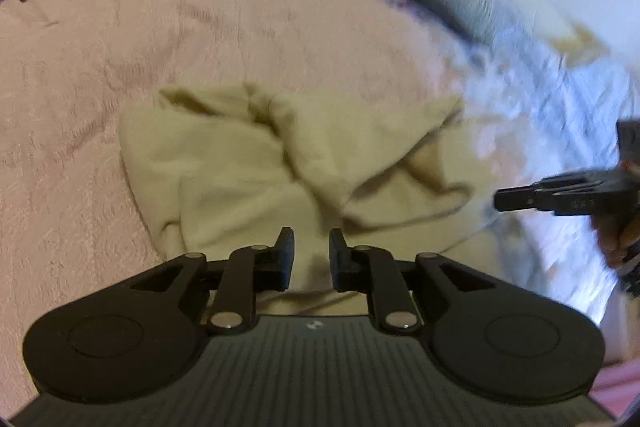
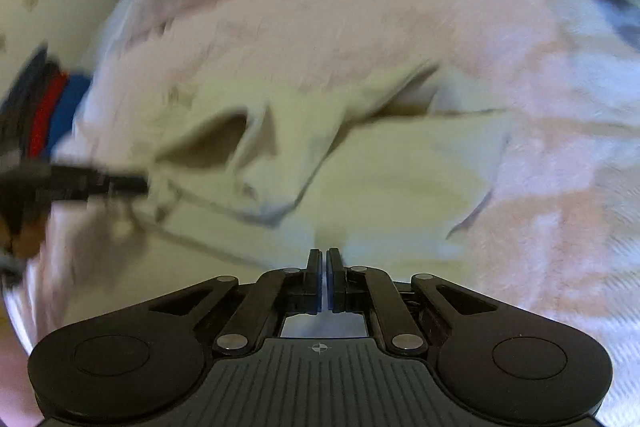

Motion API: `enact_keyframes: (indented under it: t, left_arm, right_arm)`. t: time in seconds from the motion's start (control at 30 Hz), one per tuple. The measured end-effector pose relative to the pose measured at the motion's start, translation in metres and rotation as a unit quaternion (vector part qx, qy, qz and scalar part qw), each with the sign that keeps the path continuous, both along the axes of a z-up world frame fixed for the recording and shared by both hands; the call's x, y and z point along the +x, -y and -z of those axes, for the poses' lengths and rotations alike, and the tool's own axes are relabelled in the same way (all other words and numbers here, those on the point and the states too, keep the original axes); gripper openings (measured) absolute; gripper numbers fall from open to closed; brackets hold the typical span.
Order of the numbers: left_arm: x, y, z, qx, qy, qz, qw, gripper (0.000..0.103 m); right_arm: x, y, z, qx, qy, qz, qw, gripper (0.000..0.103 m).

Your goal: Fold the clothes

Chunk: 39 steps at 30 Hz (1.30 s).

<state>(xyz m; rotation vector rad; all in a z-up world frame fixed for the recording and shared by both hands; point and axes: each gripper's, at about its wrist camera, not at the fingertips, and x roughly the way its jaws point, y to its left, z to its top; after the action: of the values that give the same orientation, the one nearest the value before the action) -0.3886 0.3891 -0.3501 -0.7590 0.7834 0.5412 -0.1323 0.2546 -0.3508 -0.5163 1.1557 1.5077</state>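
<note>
Right now a cream garment [image 1: 288, 155] lies rumpled on a pink bedspread [image 1: 80, 87], near the middle of the bed and just beyond both tools. Its layers are bunched, with a thick ridge running from the far middle down toward the near right, and one flap turned over itself; it is neither flat nor squared.

The left gripper [image 1: 311, 247] hovers at the near edge of the cloth with its fingers spread and nothing between them. The right gripper [image 2: 323, 261] has its fingers pressed nearly together with only a thin slit between; no cloth shows in that slit, and in the left view its tips sit just off the garment's right edge. Both views are smeared by motion, the right one more so.

By the look of it the fabric is soft, light and limp, perhaps a fleecy knit, so it will sag and drag rather than hold a shape, and it should not slip much from a pinch. A good hold would be on a single outer edge or corner, such as the pointed right corner [image 2: 492, 143], rather than the bunched ridge, where several layers could come up together.
</note>
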Motion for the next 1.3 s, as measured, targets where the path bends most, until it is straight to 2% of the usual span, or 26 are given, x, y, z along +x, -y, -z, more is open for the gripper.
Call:
enact_keyframes:
  t: [0.03,0.07,0.1,0.17,0.23,0.3,0.33,0.37,0.4,0.43,0.47,0.57,0.67,0.73,0.8,0.9,0.93,0.97,1.0,1.1,1.13,1.17,1.2,1.3]
  left_arm:
    - [0.001,-0.001,-0.006,0.009,0.007,-0.008,0.9999,0.019]
    - [0.007,0.0,-0.012,0.029,0.007,-0.003,0.9996,0.023]
    - [0.014,0.0,-0.018,0.048,0.006,0.003,0.9988,0.025]
    - [0.03,0.005,-0.023,0.088,-0.003,0.039,0.9954,0.027]
    - [0.044,0.013,-0.026,0.121,-0.012,0.085,0.9889,0.029]
    - [0.061,0.024,-0.018,0.155,-0.043,0.133,0.9778,0.033]
    - [0.068,0.029,-0.011,0.173,-0.064,0.153,0.9708,0.033]
    - [0.074,0.034,-0.005,0.19,-0.085,0.172,0.9627,0.029]
    - [0.076,0.037,0.002,0.209,-0.106,0.179,0.9554,0.006]
    - [0.075,0.041,0.005,0.231,-0.121,0.179,0.9486,0.003]
    - [0.068,0.042,0.002,0.245,-0.115,0.166,0.9482,0.002]
    - [0.035,0.041,-0.013,0.24,-0.043,0.095,0.9652,0.002]
    - [0.027,0.058,0.002,0.232,-0.066,0.11,0.9642,0.002]
    - [0.033,0.075,0.017,0.255,-0.1,0.145,0.9509,0.002]
    - [0.041,0.092,0.024,0.308,-0.13,0.181,0.9249,0.002]
    - [0.044,0.111,0.023,0.372,-0.164,0.231,0.8839,0.006]
    - [0.044,0.115,0.023,0.388,-0.167,0.241,0.8736,0.007]
    - [0.043,0.117,0.022,0.397,-0.167,0.245,0.8687,0.008]
    - [0.042,0.116,0.022,0.39,-0.166,0.241,0.8733,0.011]
    - [0.041,0.105,0.022,0.339,-0.154,0.19,0.9085,0.024]
    - [0.04,0.101,0.022,0.321,-0.149,0.173,0.919,0.024]
    - [0.041,0.105,0.022,0.337,-0.156,0.184,0.9102,0.021]
    - [0.042,0.108,0.023,0.353,-0.162,0.197,0.9001,0.003]
    - [0.042,0.119,0.025,0.399,-0.184,0.238,0.8665,0.001]
  right_arm:
    - [-0.002,-0.002,-0.007,0.016,0.01,0.007,1.0,0.022]
    - [-0.009,-0.004,-0.013,0.033,0.027,0.005,0.999,0.049]
    - [-0.015,-0.005,-0.019,0.051,0.045,0.003,0.998,0.061]
    - [-0.037,-0.011,-0.028,0.082,0.079,-0.027,0.993,0.061]
    - [-0.063,-0.013,-0.028,0.094,0.107,-0.066,0.988,0.061]
    - [-0.086,-0.013,-0.021,0.102,0.151,-0.091,0.979,0.06]
    - [-0.097,-0.014,-0.015,0.104,0.177,-0.102,0.974,0.059]
    - [-0.105,-0.016,-0.008,0.1,0.2,-0.113,0.968,0.039]
    - [-0.108,-0.017,-0.002,0.096,0.218,-0.12,0.964,0.002]
    - [-0.108,-0.017,0.003,0.094,0.231,-0.121,0.961,0.001]
    - [-0.107,-0.015,0.004,0.102,0.245,-0.119,0.957,0.001]
    - [-0.097,-0.001,-0.004,0.144,0.286,-0.103,0.942,0.001]
    - [-0.095,0.006,0.005,0.127,0.291,-0.112,0.942,0.001]
    - [-0.101,0.007,0.018,0.105,0.297,-0.13,0.94,0.001]
    - [-0.107,0.007,0.028,0.088,0.304,-0.143,0.938,0.001]
    - [-0.107,0.008,0.022,0.082,0.304,-0.146,0.938,0.002]
    - [-0.107,0.008,0.02,0.08,0.304,-0.147,0.938,0.002]
    - [-0.107,0.008,0.018,0.078,0.304,-0.148,0.938,0.003]
    - [-0.107,0.01,0.016,0.077,0.304,-0.149,0.938,0.004]
    - [-0.108,0.013,0.012,0.085,0.303,-0.151,0.937,0.005]
    - [-0.11,0.014,0.013,0.086,0.306,-0.154,0.936,0.005]
    - [-0.111,0.014,0.014,0.086,0.308,-0.157,0.934,0.005]
    - [-0.111,0.015,0.015,0.083,0.308,-0.161,0.934,0.005]
    - [-0.111,0.016,0.019,0.075,0.308,-0.173,0.932,0.0]
